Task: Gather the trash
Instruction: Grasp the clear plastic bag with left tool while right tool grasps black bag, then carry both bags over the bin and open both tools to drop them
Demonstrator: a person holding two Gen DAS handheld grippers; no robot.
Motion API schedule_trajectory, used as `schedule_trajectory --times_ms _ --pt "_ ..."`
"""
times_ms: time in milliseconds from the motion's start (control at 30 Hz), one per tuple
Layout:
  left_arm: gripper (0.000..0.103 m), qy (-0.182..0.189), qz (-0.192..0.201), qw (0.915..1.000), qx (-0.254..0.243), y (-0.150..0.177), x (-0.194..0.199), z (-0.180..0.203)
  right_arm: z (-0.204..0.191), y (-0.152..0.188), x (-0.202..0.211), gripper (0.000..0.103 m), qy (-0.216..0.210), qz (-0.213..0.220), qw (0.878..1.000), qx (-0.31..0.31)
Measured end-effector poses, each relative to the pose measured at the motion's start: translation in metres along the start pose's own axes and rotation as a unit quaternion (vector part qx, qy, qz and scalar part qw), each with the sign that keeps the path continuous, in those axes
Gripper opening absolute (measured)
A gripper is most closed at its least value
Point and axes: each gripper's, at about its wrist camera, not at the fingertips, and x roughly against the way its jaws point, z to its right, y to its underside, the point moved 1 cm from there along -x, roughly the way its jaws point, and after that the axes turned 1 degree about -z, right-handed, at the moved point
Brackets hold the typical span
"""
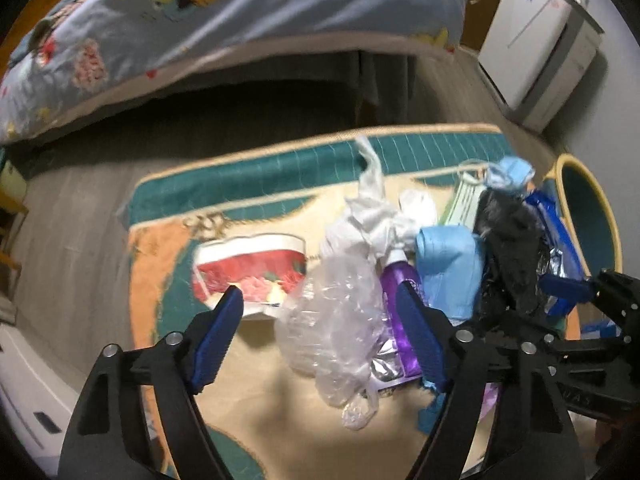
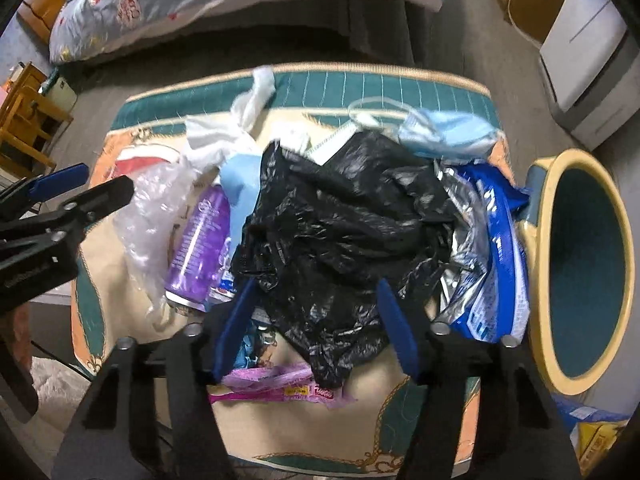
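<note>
A heap of trash lies on a patterned rug [image 1: 256, 364]. My left gripper [image 1: 320, 312] is open above a crumpled clear plastic bag [image 1: 336, 320], with a purple bottle [image 1: 400, 280] by its right finger. A red and white paper bowl [image 1: 248, 268] lies to the left. My right gripper [image 2: 316, 304] is open around the near edge of a black plastic bag [image 2: 340, 216]. A blue face mask [image 2: 448, 132], a blue foil packet [image 2: 488, 248], a pink wrapper [image 2: 280, 388], white plastic [image 2: 224, 136] and the purple bottle [image 2: 200, 240] lie around it.
A yellow-rimmed teal bin [image 2: 584, 264] stands at the rug's right edge. A bed with a blue patterned quilt [image 1: 224, 20] runs across the back. A white appliance [image 1: 536, 48] stands at the back right. Wooden furniture [image 2: 28, 120] is at the left.
</note>
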Motion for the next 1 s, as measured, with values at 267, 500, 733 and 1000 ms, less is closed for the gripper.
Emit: schedule_trajectory --times_ms 267,500,733,1000 --pt "0.043 0.002 -0.064 0.9974 -0.034 0.007 -0.037 0.018 0.015 0.001 0.001 0.014 -0.033 -0.007 0.999 -0.038" --pt "0.026 -0.004 -0.027 0.9972 -0.069 0.009 -0.013 0.033 0.033 0.004 0.024 0.005 -0.067 0.021 0.995 -0.071" --pt "0.024 0.009 0.035 0.9977 -0.058 0.008 0.038 0.028 0.041 0.008 0.054 0.004 -0.088 0.060 0.990 -0.087" --pt "0.024 0.029 0.093 0.9939 -0.052 0.002 0.074 0.030 0.043 0.010 0.080 0.004 -0.099 0.100 0.986 -0.090"
